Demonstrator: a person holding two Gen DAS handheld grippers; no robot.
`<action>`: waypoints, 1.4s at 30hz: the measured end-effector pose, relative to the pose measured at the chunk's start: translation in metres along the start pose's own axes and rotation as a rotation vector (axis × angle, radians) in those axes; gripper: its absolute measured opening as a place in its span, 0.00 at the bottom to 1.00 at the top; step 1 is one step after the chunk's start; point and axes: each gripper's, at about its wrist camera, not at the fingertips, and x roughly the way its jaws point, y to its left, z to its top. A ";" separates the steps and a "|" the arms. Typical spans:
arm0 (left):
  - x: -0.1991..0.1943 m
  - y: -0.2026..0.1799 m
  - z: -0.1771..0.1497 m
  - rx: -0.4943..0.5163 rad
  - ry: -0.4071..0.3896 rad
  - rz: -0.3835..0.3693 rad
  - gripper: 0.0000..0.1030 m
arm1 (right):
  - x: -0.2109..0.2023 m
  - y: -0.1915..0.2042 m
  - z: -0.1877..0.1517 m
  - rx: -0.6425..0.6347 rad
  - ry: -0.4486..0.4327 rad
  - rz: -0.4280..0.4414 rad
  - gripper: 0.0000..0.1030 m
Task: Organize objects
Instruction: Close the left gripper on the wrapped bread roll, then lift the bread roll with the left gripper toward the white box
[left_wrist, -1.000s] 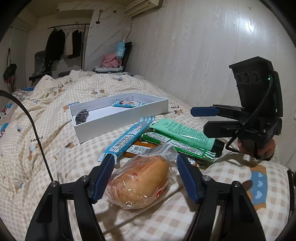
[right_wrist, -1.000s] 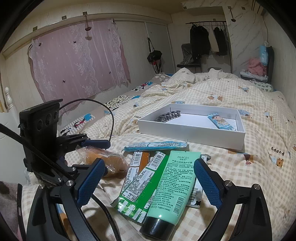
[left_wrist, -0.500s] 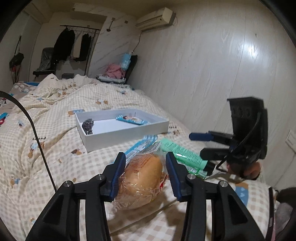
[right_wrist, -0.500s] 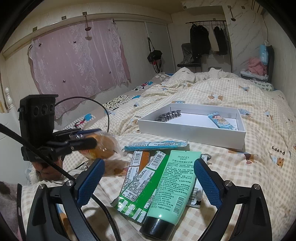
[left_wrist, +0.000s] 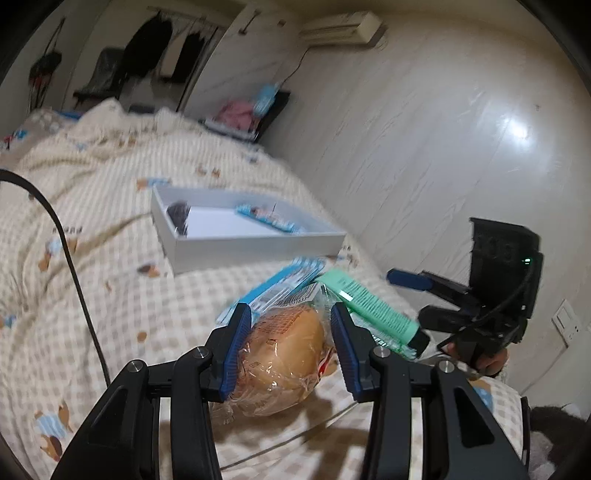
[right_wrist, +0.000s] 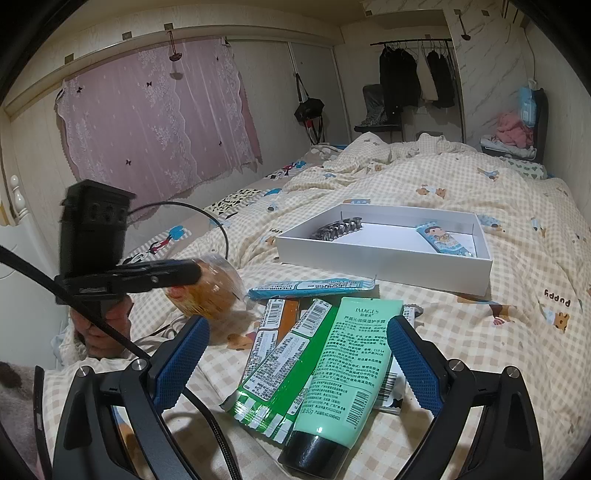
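Lifted off the checked quilt (left_wrist: 147, 314) since earlier, clear-wrapped golden bread bun (left_wrist: 291, 358) sits squeezed between left gripper (left_wrist: 290, 350) pads, short of white shallow cardboard box (left_wrist: 258, 245); right gripper (right_wrist: 295, 358) gapes empty over mint-green plastic tube (right_wrist: 347, 362).

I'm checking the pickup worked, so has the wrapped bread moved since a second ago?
Yes. In the right wrist view the wrapped bread, clamped in the left gripper, has come up off the quilt and sits a little nearer the white box.
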 end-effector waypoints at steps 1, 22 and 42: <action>0.002 0.001 0.000 0.001 0.019 -0.009 0.48 | 0.000 -0.001 0.000 0.001 0.002 0.001 0.95; 0.017 -0.004 -0.022 0.233 0.166 -0.020 0.71 | 0.001 0.000 0.000 0.004 0.007 0.009 0.95; 0.017 -0.004 -0.021 0.254 0.107 0.025 0.54 | 0.000 0.000 0.001 0.012 0.017 0.017 0.95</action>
